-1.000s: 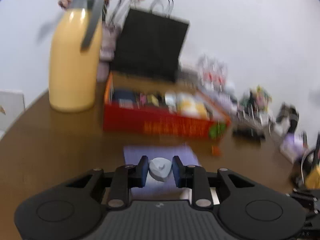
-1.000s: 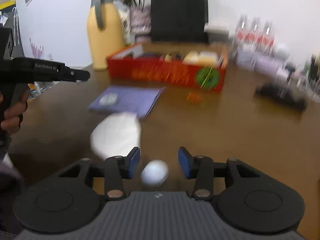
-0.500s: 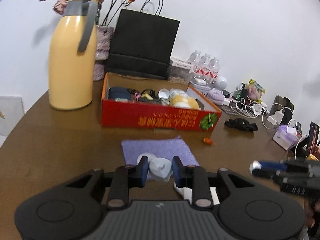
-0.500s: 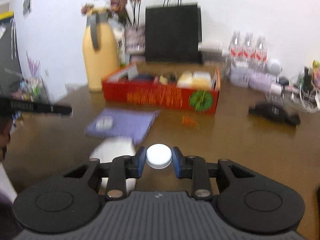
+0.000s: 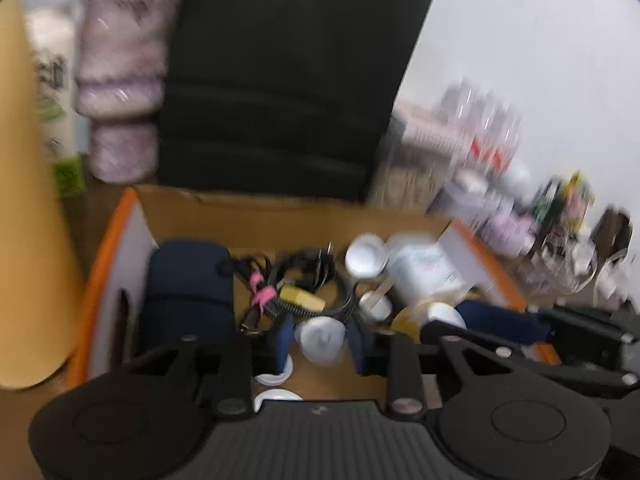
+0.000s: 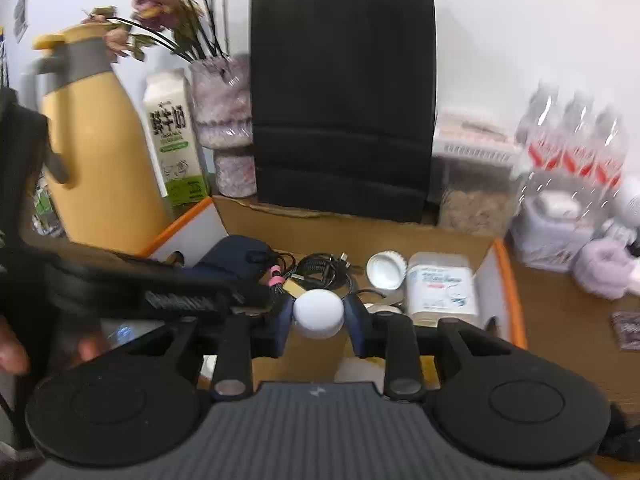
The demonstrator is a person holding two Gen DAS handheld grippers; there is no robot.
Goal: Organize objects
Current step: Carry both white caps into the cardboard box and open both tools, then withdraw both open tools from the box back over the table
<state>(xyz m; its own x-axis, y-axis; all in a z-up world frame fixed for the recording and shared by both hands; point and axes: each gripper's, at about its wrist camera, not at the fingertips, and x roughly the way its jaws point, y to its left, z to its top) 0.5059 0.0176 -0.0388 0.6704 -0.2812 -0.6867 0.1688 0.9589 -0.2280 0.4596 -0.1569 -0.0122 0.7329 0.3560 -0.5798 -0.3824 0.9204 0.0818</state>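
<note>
Caps first: my left gripper (image 5: 319,338) is clamped on a small pale grey cap (image 5: 322,339), and my right gripper (image 6: 319,314) is clamped on a round white cap (image 6: 319,312). Both caps hang over the open cardboard box (image 6: 505,276), near its front edge, not yet touching anything inside as far as I can tell.

Just below the left fingers, two white lids (image 5: 276,376) already lie on the box floor. Further in sit a coiled black cable (image 6: 324,270) with a pink tie, a dark blue pouch (image 5: 188,280) to the left, an upturned white cup lid (image 6: 385,269) and a white wipes pack (image 6: 440,290) to the right. So I judge the sorting well under way: several things are in the box, and these two caps are at the point of being dropped in. What remains outside I cannot see from here.

Behind the box stand the black paper bag (image 6: 344,96), the yellow thermos jug (image 6: 96,160), a milk carton (image 6: 172,140) and, to the right, a pack of water bottles (image 6: 572,148).
</note>
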